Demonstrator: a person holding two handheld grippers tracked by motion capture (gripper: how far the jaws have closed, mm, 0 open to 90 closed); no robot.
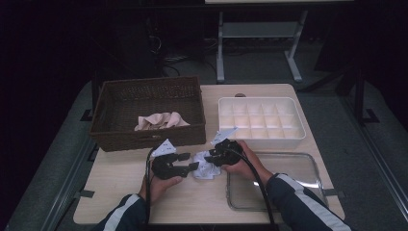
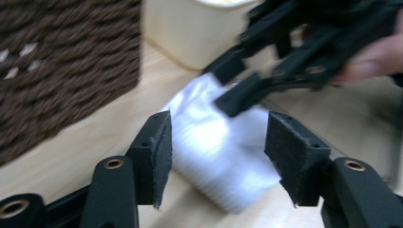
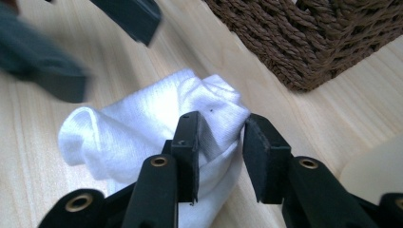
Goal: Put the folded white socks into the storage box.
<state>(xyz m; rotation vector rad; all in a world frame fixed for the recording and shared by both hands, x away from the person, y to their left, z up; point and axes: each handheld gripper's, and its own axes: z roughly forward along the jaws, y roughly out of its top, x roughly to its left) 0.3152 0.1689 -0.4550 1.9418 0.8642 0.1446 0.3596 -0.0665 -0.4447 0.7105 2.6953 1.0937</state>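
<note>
Folding the white sock (image 3: 157, 118) cleanly requires the right gripper (image 3: 219, 142) clamped on its bunched edge while the left gripper (image 2: 216, 152), jaws apart, regrips squarely.

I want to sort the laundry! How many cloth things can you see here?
2. A white sock lies bunched on the table between the two grippers. A peach-coloured cloth sits crumpled inside the brown wicker basket. More may be hidden behind the basket's near wall.
</note>
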